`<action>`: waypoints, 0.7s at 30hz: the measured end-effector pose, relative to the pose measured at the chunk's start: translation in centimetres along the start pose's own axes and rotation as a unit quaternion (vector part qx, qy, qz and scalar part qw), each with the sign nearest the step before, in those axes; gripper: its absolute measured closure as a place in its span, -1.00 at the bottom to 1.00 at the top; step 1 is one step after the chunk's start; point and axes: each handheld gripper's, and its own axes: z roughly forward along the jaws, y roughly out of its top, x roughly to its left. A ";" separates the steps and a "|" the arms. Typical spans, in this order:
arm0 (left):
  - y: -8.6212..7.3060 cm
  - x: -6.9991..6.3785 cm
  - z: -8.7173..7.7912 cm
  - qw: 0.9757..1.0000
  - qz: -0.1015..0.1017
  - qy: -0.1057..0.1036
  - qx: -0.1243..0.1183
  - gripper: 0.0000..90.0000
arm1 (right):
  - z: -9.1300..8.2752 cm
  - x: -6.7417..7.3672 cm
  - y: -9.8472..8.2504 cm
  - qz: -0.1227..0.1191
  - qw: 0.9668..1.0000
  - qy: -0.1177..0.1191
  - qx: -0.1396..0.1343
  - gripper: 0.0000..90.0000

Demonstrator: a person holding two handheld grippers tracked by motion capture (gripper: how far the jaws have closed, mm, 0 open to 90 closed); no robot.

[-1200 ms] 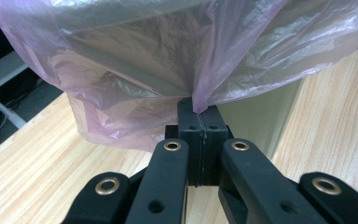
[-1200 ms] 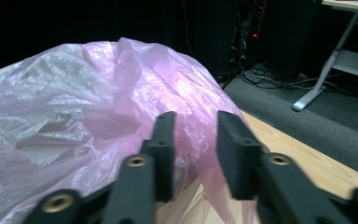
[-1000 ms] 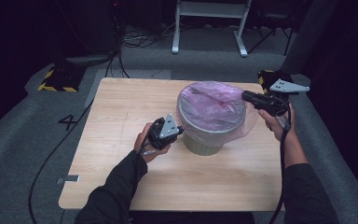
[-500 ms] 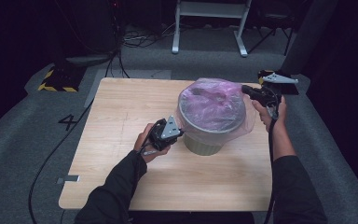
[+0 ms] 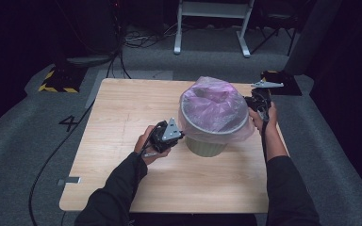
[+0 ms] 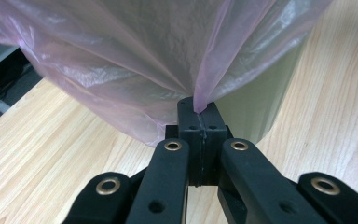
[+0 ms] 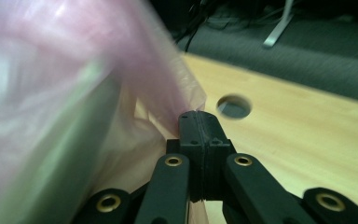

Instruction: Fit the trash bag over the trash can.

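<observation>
bin: pale green bin [image 5: 207,143] upright on the wooden table [image 5: 122,113], right of centre, nearer the far edge than the near one
bag: pink plastic bag [image 5: 214,106] draped over the bin mouth, skirt hanging down the outside wall on both sides; film across the top looks slack and bulged, not pushed into the bin
left gripper: left gripper [image 6: 200,114] jaws fully closed, pinching a fold of the bag hem just beside the bin wall; in the high view it sits low at the bin's near-left side [image 5: 167,136]; hand hasn't shifted over the last second
right gripper: right gripper [image 7: 199,119] jaws closed with the bag edge pinched between the tips, against the bin's far-right side [image 5: 259,101]; view is motion-blurred
change: a second ago the right gripper was higher and further out to the right of the bin; it has since come in and down along the rim, and the bag's right side now hangs lower over the wall
jaws: right jaws finished closing within that second, film between them
meaning: judging from this, the bag is being stretched down over the rim, left side anchoring, right side pulling; both hems are held, so the fit is close to done on these two sides
risk: thin film under tension at two pinch points, could tear or slip off the rim if pulled unevenly
table hole: round hole [image 7: 233,106] in the tabletop just beyond the right gripper
</observation>
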 end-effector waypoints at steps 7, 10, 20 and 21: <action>-0.6 -0.1 0.3 1.000 0.003 -0.005 0.007 1.00 | 0.3 -0.3 -1.4 0.008 1.000 0.012 0.009 0.99; -0.7 -0.3 0.6 1.000 -0.002 -0.006 0.008 1.00 | 0.1 -0.5 -1.7 0.010 1.000 0.012 0.005 0.94; -0.9 -0.1 -1.0 0.999 -0.019 0.002 -0.027 1.00 | -5.5 -0.5 -1.8 -0.044 0.998 0.018 -0.038 -0.05; -0.9 -0.1 -1.0 0.999 -0.018 0.002 -0.027 1.00 | -6.2 -0.3 -1.8 -0.060 0.998 0.005 -0.037 -0.09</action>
